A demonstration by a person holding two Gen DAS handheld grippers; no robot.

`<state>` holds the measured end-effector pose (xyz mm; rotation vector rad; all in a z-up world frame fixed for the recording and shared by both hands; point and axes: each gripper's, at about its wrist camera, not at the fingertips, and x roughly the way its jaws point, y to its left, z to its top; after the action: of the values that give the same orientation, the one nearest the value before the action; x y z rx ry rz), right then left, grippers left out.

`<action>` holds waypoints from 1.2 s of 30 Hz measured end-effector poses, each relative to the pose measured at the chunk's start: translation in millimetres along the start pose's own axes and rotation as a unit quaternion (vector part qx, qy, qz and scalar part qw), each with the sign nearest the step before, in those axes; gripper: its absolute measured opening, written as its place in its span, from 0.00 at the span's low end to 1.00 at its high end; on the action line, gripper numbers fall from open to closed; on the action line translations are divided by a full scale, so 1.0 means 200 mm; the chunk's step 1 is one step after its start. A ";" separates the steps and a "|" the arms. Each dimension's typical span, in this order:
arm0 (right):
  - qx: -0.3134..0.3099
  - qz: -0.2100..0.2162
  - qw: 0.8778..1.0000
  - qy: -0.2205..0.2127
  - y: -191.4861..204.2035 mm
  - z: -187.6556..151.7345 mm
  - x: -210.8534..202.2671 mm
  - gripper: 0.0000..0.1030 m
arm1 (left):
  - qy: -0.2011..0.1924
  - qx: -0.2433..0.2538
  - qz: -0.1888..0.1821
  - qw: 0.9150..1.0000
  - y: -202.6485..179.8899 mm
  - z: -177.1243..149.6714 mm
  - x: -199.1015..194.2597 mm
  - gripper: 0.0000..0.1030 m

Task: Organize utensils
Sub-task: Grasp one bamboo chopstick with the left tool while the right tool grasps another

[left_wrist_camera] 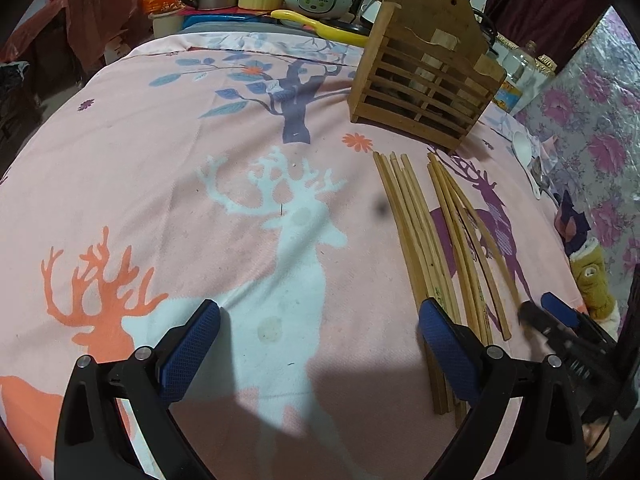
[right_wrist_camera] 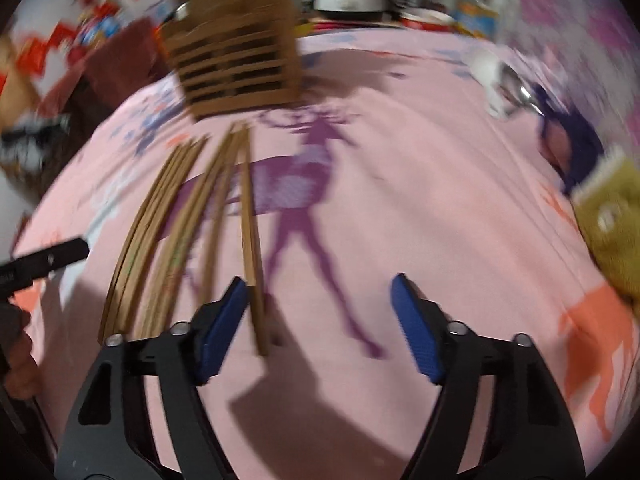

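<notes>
Chopsticks (left_wrist_camera: 444, 240) loose on tabletop (left_wrist_camera: 160, 200) toward right edge, just before wooden holder (left_wrist_camera: 420, 80). Light, stiff, thin, roll-prone; best pinched mid-shaft. Left tool (left_wrist_camera: 320, 344) and right tool (right_wrist_camera: 320, 312) wide open, empty.

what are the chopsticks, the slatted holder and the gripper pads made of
Chopsticks: pale, matte sticks with faint grain, likely bamboo or unfinished wood.
Slatted holder: darker brown wood or bamboo, with flat slats and a worn, dull surface.
Pads on the left gripper: blue with a fine diamond texture, probably rubber or soft plastic; the jaw bodies look like black plastic.
</notes>
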<state>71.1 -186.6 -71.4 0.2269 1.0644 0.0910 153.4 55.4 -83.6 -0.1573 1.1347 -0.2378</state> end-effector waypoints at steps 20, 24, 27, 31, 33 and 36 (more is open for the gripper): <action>-0.052 0.005 0.999 -0.004 0.08 -0.12 -0.06 0.43 | -0.020 0.143 -0.011 0.989 -0.22 -0.28 -0.12 0.94; -0.058 0.000 0.998 -0.004 0.09 -0.12 -0.06 0.43 | -0.010 0.194 0.023 0.981 -0.32 -0.32 -0.06 0.95; -0.056 0.002 0.998 -0.004 0.09 -0.12 -0.06 0.43 | 0.000 0.169 0.047 0.984 -0.25 -0.29 -0.03 0.95; -0.057 0.001 0.998 -0.004 0.09 -0.12 -0.06 0.44 | -0.016 0.078 0.087 0.993 -0.02 -0.19 -0.04 0.94; -0.058 0.001 0.998 -0.003 0.09 -0.12 -0.06 0.44 | -0.023 0.060 0.068 0.996 0.03 -0.18 -0.07 0.94; -0.058 0.000 0.998 -0.003 0.09 -0.12 -0.06 0.44 | -0.027 0.071 0.066 0.995 0.02 -0.19 -0.09 0.94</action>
<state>44.9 -167.4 -68.1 0.1229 1.0488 0.1517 112.8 64.0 -85.2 0.0373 1.0660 -0.1947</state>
